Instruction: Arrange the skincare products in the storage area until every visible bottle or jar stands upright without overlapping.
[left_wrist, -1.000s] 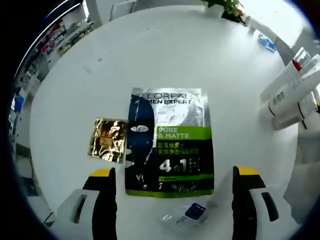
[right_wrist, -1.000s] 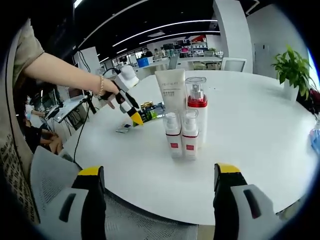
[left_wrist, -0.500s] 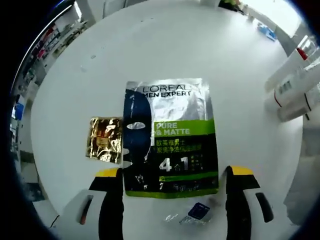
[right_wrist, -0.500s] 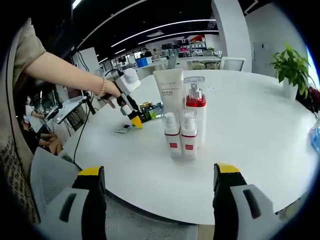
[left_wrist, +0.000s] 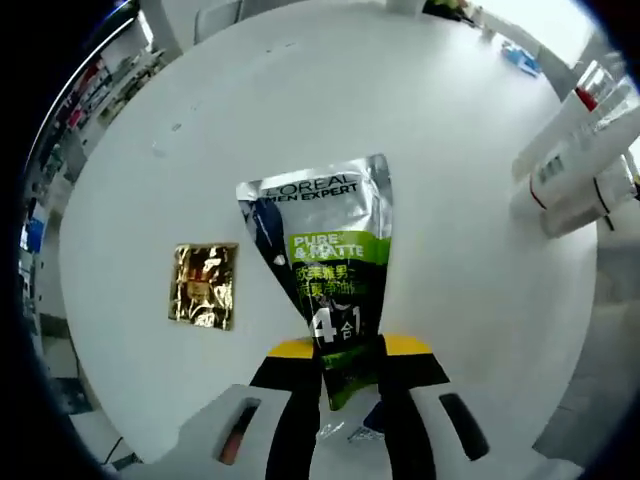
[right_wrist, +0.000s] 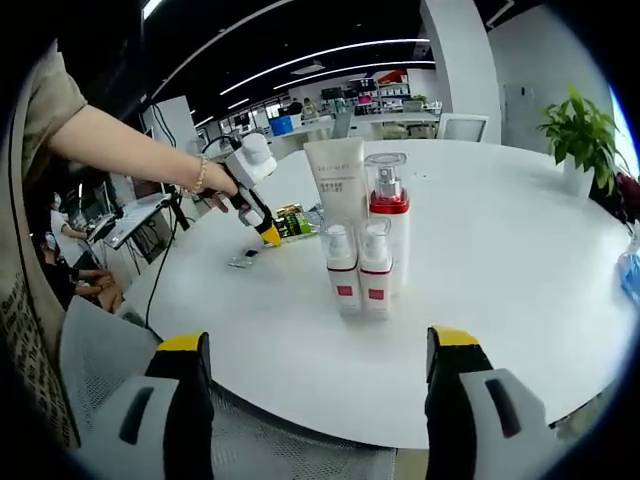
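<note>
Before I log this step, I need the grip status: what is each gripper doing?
Left gripper: shut on the face mask sachet, pinching its lower edge.
Right gripper: open, holding nothing, short of the bottles.

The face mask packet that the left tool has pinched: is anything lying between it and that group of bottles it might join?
Nothing visible does. The left tool is shut on the face mask packet, and bare white table runs from it to the bottles. The gold sachet lies on the other side.
</note>
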